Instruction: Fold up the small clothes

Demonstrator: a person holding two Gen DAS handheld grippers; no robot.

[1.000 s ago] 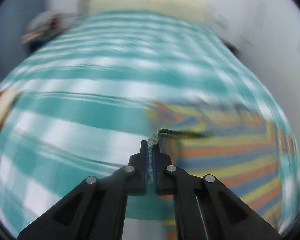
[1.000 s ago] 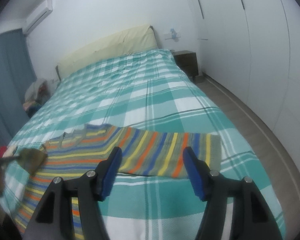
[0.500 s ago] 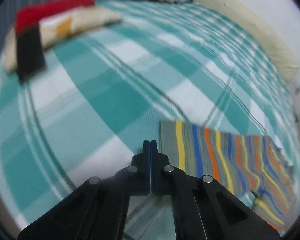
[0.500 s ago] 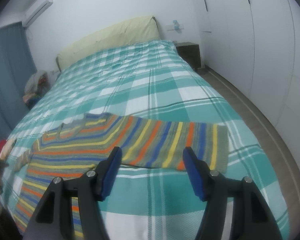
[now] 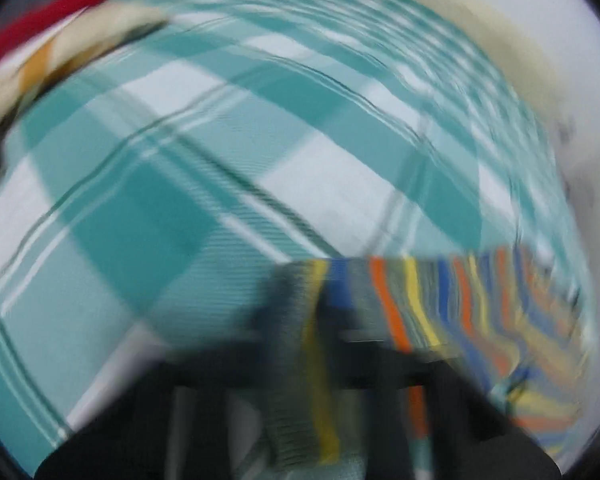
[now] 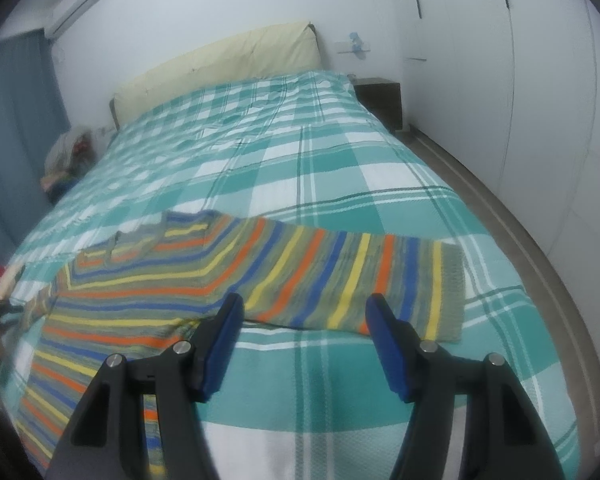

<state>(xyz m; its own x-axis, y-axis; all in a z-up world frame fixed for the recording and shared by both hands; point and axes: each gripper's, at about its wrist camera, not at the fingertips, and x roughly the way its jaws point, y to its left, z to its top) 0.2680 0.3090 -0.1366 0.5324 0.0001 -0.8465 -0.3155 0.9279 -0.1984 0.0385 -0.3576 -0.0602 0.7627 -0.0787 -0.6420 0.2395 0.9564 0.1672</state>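
A small knitted sweater [image 6: 260, 276], striped in orange, yellow, blue and grey-green, lies spread flat on the teal-and-white checked bedspread [image 6: 340, 152], one sleeve stretched out sideways. The right gripper [image 6: 304, 320] hangs over that sleeve, jaws parted and empty. The left gripper [image 5: 304, 320], badly blurred, is clenched at the other cuff; whether it pinches the knit I cannot tell.

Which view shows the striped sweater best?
The right wrist view: the striped sweater lies sharp and nearly whole on the plaid bedspread, one sleeve stretched out. The left wrist view gives only a motion-blurred sleeve end.
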